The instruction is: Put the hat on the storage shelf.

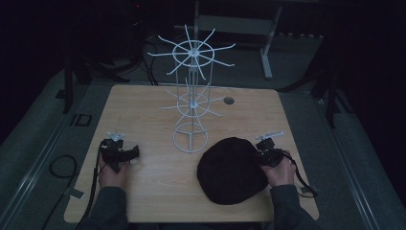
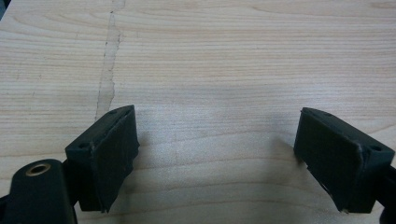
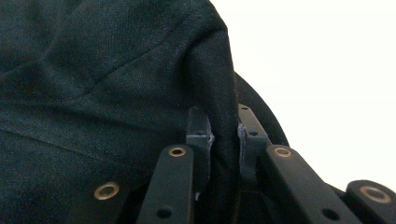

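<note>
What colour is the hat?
Black; the hat shows its dark woven cloth best in the right gripper view.

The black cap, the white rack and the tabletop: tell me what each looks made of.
The black cap: woven fabric, matte; a fine weave and soft folds show where the right gripper pinches it.
The white rack: thin wire, likely metal with a white coating; the spokes and rings are slender.
The tabletop: pale wood or wood-look laminate, smooth; grain lines run across it.

A dim room surrounds a light wooden table (image 1: pixel 143 103); grey floor (image 1: pixel 33 129) either side, a metal desk frame (image 1: pixel 268 43) stands far behind.
</note>
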Demonstrator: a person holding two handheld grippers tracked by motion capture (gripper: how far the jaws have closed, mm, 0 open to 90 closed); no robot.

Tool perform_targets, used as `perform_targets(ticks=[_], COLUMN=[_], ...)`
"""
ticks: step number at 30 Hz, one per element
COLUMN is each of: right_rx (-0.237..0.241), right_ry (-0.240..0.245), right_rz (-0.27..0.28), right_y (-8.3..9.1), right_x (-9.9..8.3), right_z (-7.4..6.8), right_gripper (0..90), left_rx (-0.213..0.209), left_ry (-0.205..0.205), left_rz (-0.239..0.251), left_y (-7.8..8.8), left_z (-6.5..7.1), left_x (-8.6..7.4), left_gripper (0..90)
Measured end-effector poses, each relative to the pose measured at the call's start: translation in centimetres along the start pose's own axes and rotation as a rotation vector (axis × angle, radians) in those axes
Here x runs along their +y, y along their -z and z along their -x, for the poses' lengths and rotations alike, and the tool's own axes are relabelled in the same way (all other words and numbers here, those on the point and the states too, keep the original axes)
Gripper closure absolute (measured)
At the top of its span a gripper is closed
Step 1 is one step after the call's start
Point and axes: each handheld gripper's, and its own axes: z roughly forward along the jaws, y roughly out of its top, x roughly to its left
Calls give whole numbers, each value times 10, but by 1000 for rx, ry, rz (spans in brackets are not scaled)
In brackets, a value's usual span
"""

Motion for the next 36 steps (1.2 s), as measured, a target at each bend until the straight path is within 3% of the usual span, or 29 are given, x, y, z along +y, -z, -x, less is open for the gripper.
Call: perform_targets(ticks=[10, 20, 36], right_rx=[69, 149, 224], right_ry=[-103, -167, -275], right_rz=[54, 100, 163], right_y=[8, 17, 23], right_x=[-4, -2, -7], right_z=[15, 27, 51], right_gripper=[799, 798, 797], left_rx=[0, 0, 0], left_ry=[0, 0, 0], left_rz=[0, 0, 0], left_y=[0, 0, 0], left_z=[0, 0, 0], left_x=[0, 0, 0], left_gripper=[146, 146, 146])
